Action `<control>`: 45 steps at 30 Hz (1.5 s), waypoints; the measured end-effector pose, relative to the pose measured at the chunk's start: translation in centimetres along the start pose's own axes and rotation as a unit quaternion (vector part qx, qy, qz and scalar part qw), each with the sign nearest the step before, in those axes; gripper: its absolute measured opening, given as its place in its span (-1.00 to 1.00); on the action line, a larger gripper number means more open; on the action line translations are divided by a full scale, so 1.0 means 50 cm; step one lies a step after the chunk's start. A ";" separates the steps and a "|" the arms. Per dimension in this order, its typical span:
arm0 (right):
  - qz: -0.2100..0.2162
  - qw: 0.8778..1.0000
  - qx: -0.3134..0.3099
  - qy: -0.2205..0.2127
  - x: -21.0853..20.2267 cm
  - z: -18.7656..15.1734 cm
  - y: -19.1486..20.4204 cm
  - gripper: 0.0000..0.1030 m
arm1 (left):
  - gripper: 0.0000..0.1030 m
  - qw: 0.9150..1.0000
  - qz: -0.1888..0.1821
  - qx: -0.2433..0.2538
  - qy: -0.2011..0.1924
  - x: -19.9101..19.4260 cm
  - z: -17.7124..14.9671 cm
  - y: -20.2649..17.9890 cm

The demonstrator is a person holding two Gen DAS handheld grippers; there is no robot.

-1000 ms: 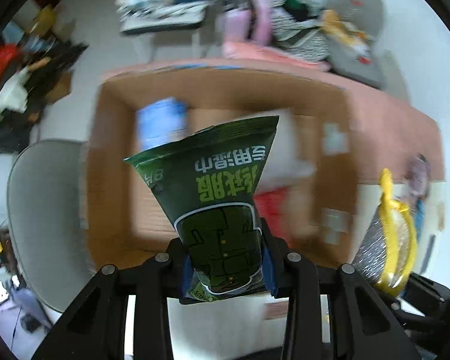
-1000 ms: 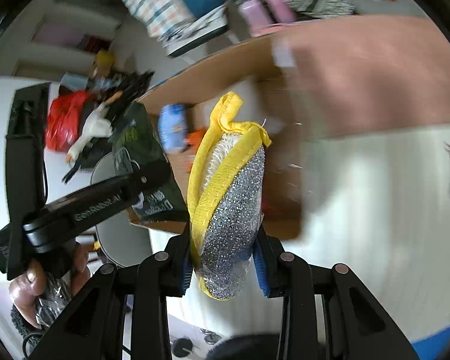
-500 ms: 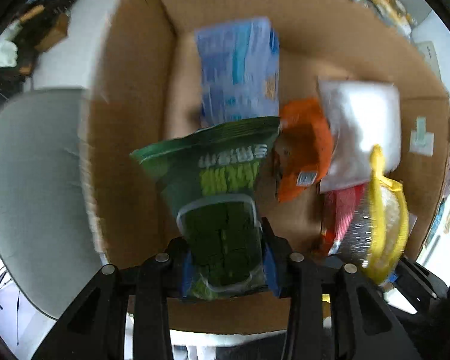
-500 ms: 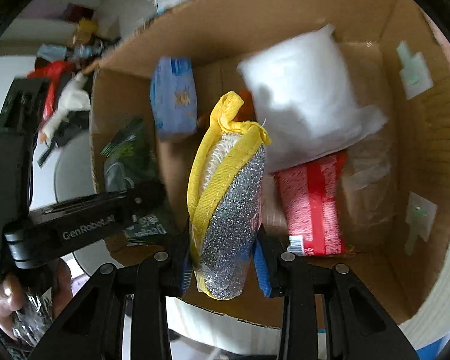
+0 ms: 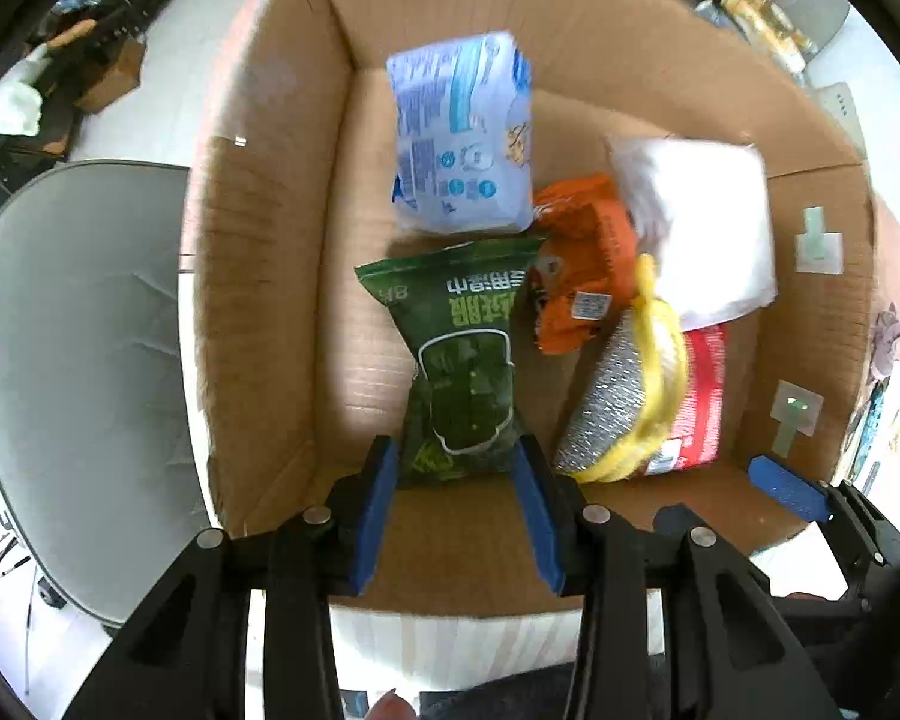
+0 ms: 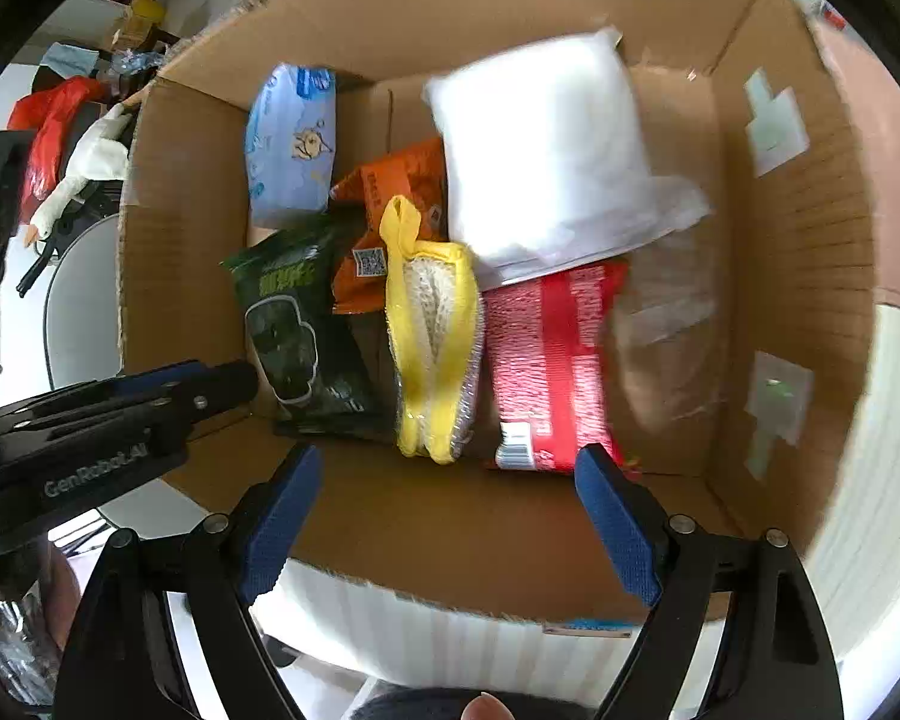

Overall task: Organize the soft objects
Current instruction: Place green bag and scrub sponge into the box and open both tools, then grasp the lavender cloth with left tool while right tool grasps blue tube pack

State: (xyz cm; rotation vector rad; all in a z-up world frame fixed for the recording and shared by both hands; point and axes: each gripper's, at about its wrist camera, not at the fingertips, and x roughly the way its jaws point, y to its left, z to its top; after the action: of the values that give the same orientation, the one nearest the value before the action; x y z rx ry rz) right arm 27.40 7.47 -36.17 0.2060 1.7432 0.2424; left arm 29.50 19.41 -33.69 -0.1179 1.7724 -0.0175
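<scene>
Left wrist view shows my left gripper [image 5: 456,468] with its blue pads spread wide, so the green packet [image 5: 462,354] is released and lies on the floor of the cardboard box [image 5: 258,228], its lower end between my fingertips; whether a pad touches it I cannot tell. My right gripper [image 6: 450,480] is also fully spread and grasps nothing. Just beyond it the yellow and silver scrubber [image 6: 432,330] lies in the box, between the green packet and a red packet [image 6: 546,360]. Behind them are an orange packet [image 6: 390,210], a blue tissue pack [image 6: 291,144] and a white bag [image 6: 546,150], which partly covers the red packet. A grey chair [image 5: 72,372] stands beside the box.
</scene>
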 end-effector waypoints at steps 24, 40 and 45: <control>-0.124 0.972 -0.029 -0.198 -0.305 -0.221 -0.013 1.00 | 0.87 0.971 0.037 -0.005 -0.237 -0.240 -0.240 -0.012; -0.066 0.969 -0.048 -0.231 -0.395 -0.304 -0.027 1.00 | 0.88 0.959 0.046 -0.005 -0.279 -0.320 -0.315 -0.076; -0.029 0.963 -0.019 -0.268 -0.444 -0.319 -0.110 1.00 | 0.88 0.950 0.054 0.023 -0.305 -0.343 -0.300 -0.174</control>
State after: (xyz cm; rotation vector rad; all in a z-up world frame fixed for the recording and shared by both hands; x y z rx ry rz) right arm 15.80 -4.57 -13.89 0.1726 1.2025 0.1589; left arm 18.86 11.50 -13.25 0.0098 1.1549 0.0529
